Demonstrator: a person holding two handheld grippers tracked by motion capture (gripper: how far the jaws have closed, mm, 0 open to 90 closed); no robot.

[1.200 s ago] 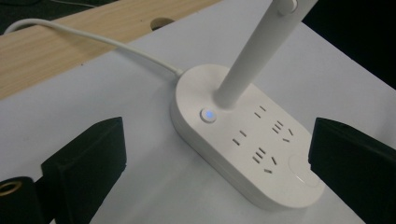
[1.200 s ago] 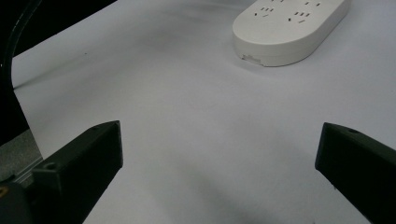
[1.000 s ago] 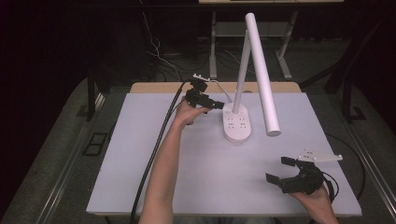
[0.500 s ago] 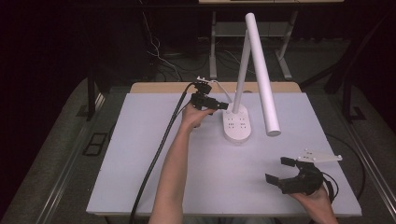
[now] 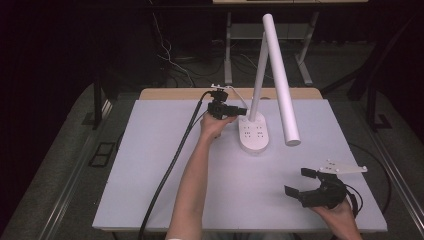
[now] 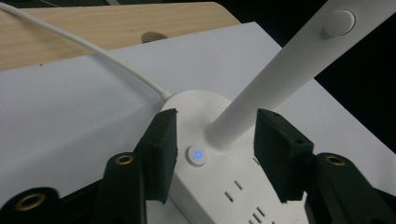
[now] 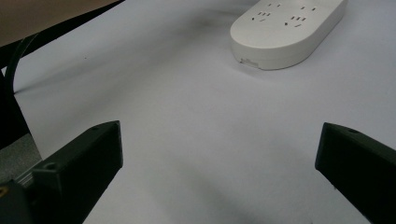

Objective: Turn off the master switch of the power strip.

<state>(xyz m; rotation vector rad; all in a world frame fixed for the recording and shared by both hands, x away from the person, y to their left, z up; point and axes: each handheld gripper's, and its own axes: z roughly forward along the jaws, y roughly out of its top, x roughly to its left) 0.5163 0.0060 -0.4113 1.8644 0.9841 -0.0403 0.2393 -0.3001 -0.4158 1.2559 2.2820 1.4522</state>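
Jaws of the left gripper (image 6: 212, 140) have just been closing; they now stand half-spread astride the back end of the lamp base (image 5: 254, 134), the lit power button (image 6: 196, 155) between them, pads apparently not touching it. Compared with a second ago, this gripper has come in from left of the base to directly over it. Likely a button press is being lined up. Left forearm stretches toward the base, gripper pitched down. Right gripper (image 5: 303, 182) rests well apart from the base, near the table's (image 5: 150, 165) front edge, jaws spread wide, empty.

one desk lamp (image 5: 260, 100), one white cord (image 6: 88, 49), two grippers (image 5: 227, 107) (image 5: 302, 182).
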